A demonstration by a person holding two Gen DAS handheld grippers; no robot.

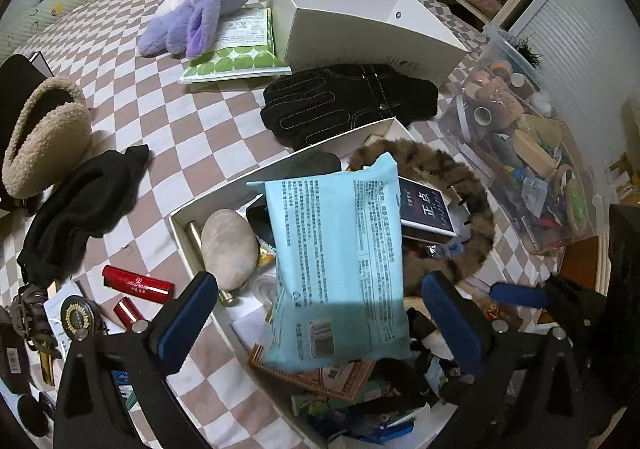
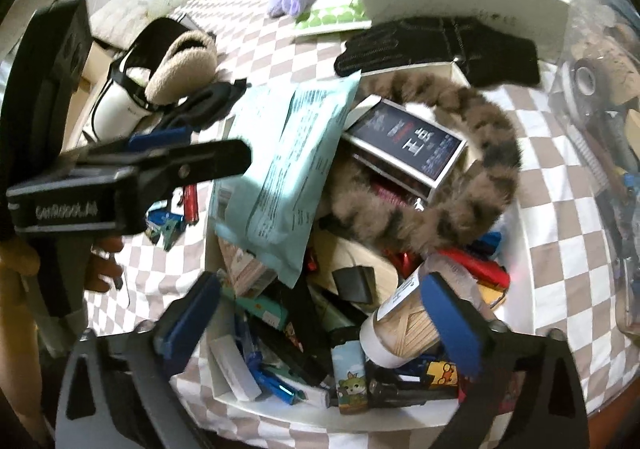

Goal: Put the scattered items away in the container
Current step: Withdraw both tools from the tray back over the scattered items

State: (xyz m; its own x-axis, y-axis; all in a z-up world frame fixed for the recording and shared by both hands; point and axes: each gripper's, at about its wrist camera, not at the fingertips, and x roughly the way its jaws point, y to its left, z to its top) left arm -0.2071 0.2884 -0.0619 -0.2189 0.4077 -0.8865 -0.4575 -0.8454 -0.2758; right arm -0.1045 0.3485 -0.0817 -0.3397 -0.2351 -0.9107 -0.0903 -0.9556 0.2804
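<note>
A white box (image 1: 340, 141) (image 2: 524, 249) on the checkered cloth is heaped with small items. A light blue tissue pack (image 1: 340, 261) (image 2: 284, 169) lies on top of the heap, between the wide-open fingers of my left gripper (image 1: 320, 321), not pinched. A furry striped headband (image 1: 468, 189) (image 2: 480, 169) and a dark book (image 1: 426, 209) (image 2: 408, 141) lie beside it. My right gripper (image 2: 320, 325) is open over the box's near end, its right finger next to a toothpick jar (image 2: 400, 325). The left gripper (image 2: 160, 169) also shows in the right wrist view. Red lipsticks (image 1: 138, 285) lie outside the box.
Black gloves (image 1: 348, 101) lie past the box. A second white box (image 1: 360, 13), a purple plush (image 1: 204, 5) and a green dotted pack (image 1: 236, 57) sit further back. A fleece earmuff (image 1: 44, 137) and black cloth (image 1: 80, 209) lie left. A clear bin (image 1: 528, 153) stands right.
</note>
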